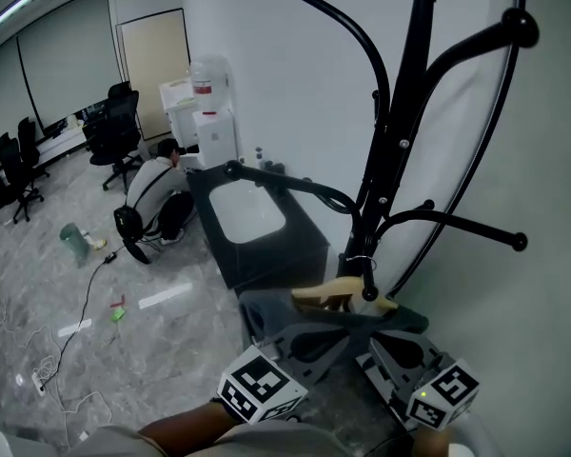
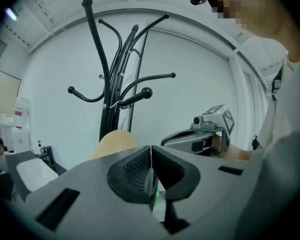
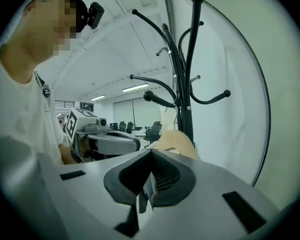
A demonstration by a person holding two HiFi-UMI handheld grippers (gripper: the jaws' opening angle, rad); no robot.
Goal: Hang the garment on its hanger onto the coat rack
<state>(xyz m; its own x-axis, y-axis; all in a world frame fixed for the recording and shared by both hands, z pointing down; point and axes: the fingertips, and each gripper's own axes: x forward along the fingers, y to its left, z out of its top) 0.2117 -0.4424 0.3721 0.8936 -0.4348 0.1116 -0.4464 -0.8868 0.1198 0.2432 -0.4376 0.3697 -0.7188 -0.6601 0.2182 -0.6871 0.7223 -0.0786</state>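
Note:
The black coat rack point(image 1: 400, 131) rises against the white wall, its curved arms ending in knobs. A wooden hanger point(image 1: 343, 295) sits low by the pole, and its thin metal hook point(image 2: 112, 104) lies at a short knobbed arm point(image 2: 140, 95). A grey garment point(image 1: 295, 320) drapes from the hanger toward me. My left gripper point(image 1: 312, 339) and right gripper point(image 1: 398, 352) sit side by side just below it. In the left gripper view the left gripper point(image 2: 151, 160) has its jaws pressed together on a thin edge, with the hanger's shoulder point(image 2: 115, 141) behind. The right gripper point(image 3: 151, 175) is likewise shut, grey cloth hanging below the pads.
A dark counter with a white sink point(image 1: 249, 212) stands left of the rack. Beyond it a person point(image 1: 157, 190) crouches by a water dispenser point(image 1: 209, 112). Office chairs point(image 1: 114, 131), cables and small items lie on the marble floor point(image 1: 124, 350).

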